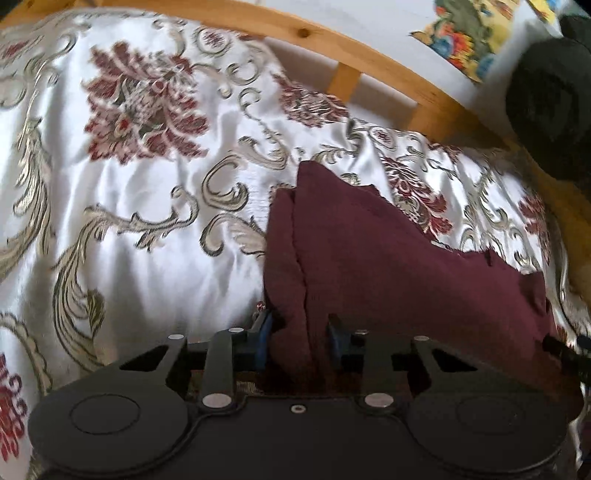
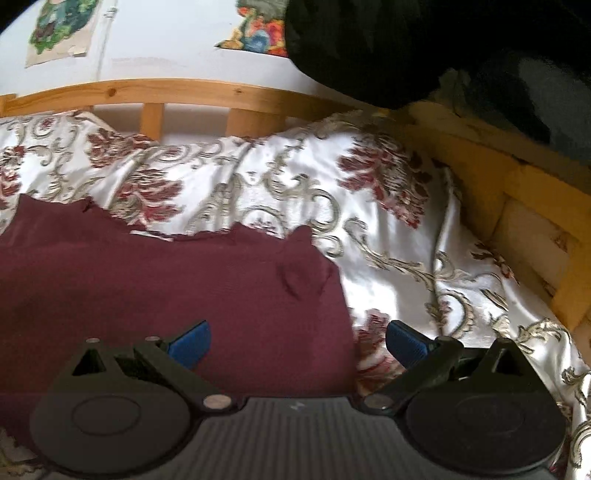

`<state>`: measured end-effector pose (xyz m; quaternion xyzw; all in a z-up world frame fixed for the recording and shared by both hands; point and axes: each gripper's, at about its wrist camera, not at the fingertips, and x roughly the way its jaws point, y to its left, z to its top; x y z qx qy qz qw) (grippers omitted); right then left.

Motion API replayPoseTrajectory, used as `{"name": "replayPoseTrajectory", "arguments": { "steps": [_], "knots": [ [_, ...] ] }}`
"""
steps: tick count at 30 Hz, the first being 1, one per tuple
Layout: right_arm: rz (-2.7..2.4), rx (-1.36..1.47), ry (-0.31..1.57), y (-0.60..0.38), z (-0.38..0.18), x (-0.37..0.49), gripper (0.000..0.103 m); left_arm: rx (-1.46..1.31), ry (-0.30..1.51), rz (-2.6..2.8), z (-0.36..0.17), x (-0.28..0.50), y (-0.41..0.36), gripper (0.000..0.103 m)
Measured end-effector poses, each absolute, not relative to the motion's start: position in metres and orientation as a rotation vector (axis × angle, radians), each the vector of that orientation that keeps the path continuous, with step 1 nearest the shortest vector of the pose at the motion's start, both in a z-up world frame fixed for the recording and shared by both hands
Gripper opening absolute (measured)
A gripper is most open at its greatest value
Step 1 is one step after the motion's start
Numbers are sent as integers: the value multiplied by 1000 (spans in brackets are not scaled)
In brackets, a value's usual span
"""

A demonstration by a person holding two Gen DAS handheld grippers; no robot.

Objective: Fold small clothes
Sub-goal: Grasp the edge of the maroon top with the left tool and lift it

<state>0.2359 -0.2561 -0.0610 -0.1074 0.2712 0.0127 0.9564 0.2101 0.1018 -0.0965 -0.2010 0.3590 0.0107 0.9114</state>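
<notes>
Now the left gripper [image 1: 301, 341] is pinching the maroon garment's [image 1: 369, 258] near edge between narrow fingers while the right gripper [image 2: 297, 345] is hovering wide, needing its own grasp next.

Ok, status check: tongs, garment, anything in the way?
Left tongs shut on maroon garment edge. Right tongs open over its other edge. Garment on floral bedspread. Nothing blocking.

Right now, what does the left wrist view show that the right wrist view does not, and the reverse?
Only the left wrist view shows the left gripper, jaws pinching a bunched fold of the maroon garment.

Only the right wrist view shows the right gripper, jaws wide open over the garment's edge, and a green picture on the wall.

Both show the garment, the floral satin bedspread and the wooden bed frame.
</notes>
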Motion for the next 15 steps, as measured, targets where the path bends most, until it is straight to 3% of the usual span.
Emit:
{"name": "replayPoseTrajectory", "arguments": {
  "steps": [12, 15],
  "knots": [
    [319, -370, 566, -180, -81, 204, 103, -431, 752, 34, -97, 210, 103, 36],
    [321, -295, 589, -184, -90, 208, 103, -438, 760, 34, -97, 211, 104, 37]
  ]
}}
